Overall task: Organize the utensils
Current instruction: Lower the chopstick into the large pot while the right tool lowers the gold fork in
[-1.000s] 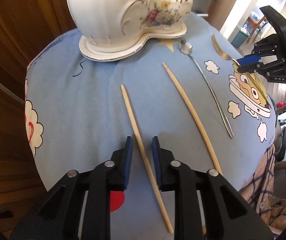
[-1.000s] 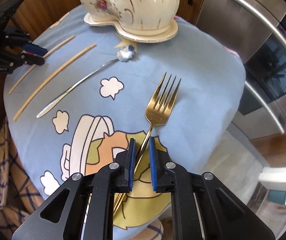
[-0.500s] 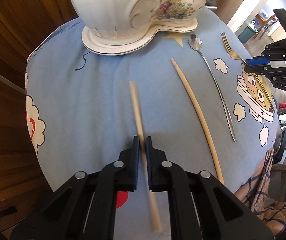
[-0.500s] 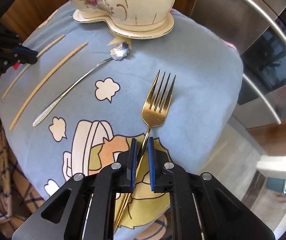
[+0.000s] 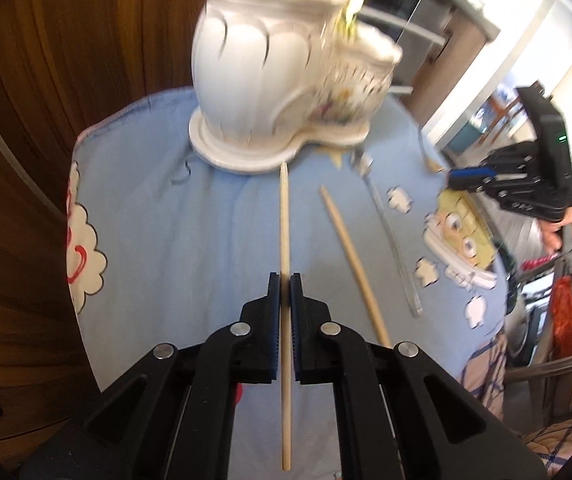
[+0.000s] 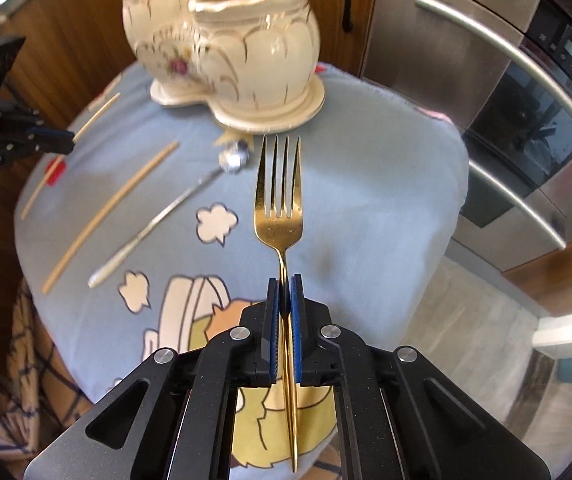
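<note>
My left gripper (image 5: pixel 284 280) is shut on a wooden chopstick (image 5: pixel 284 216), lifted off the blue cloth and pointing at the white ceramic utensil holder (image 5: pixel 270 92). A second chopstick (image 5: pixel 351 256) and a silver spoon (image 5: pixel 389 236) lie on the cloth to its right. My right gripper (image 6: pixel 284 284) is shut on a gold fork (image 6: pixel 280 200), held above the cloth with tines toward the holder (image 6: pixel 246 60). The spoon (image 6: pixel 174 208) and loose chopstick (image 6: pixel 114 208) lie to the left. The holder has utensils standing in it.
The round table is covered by a blue cartoon cloth (image 6: pixel 365 184). Wooden cabinet walls (image 5: pixel 46 80) stand left and behind. A steel oven front (image 6: pixel 505 100) is at the right. The other gripper shows at the right in the left wrist view (image 5: pixel 525 184).
Both grippers have lifted their utensils off the cloth and levelled out, so the whole holder now shows ahead. The chopstick and fork point straight forward along the fingers.
</note>
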A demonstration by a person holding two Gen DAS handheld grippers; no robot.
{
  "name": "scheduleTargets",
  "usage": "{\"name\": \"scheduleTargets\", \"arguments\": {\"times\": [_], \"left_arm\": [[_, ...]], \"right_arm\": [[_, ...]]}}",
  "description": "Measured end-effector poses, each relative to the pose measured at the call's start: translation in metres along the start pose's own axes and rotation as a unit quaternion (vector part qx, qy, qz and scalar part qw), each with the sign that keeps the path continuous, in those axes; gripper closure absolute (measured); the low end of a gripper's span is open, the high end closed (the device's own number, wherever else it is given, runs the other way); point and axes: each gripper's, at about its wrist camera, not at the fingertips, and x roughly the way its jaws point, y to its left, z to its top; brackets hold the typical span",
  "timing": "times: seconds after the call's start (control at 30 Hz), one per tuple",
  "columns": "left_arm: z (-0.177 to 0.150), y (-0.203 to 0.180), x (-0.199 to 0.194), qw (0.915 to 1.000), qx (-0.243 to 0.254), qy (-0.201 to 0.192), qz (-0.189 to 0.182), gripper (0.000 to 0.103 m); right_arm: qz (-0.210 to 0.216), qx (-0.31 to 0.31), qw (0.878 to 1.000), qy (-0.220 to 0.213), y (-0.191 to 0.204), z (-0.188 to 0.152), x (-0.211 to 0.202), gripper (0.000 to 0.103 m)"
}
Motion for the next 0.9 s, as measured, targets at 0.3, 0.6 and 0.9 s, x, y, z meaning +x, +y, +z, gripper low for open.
{"name": "scheduleTargets", "arguments": {"times": [0.3, 0.6, 0.9], "left_arm": [[0.002, -0.004, -0.046, 0.9924, -0.023, -0.12, -0.016, 0.098], [0.02, -0.013, -0.08, 0.9796, -0.027, -0.199, -0.003, 0.098], [0.059, -0.027, -0.108, 0.9589, -0.019, -0.283, 0.005, 0.098]], "right_arm": [[0.027, 0.054, 0.988, -0.144, -0.009, 0.001, -0.046, 0.097], [0.022, 0.064, 0.978, -0.195, -0.006, 0.003, -0.068, 0.097], [0.02, 0.064, 0.969, -0.238, -0.006, 0.02, -0.095, 0.097]]}}
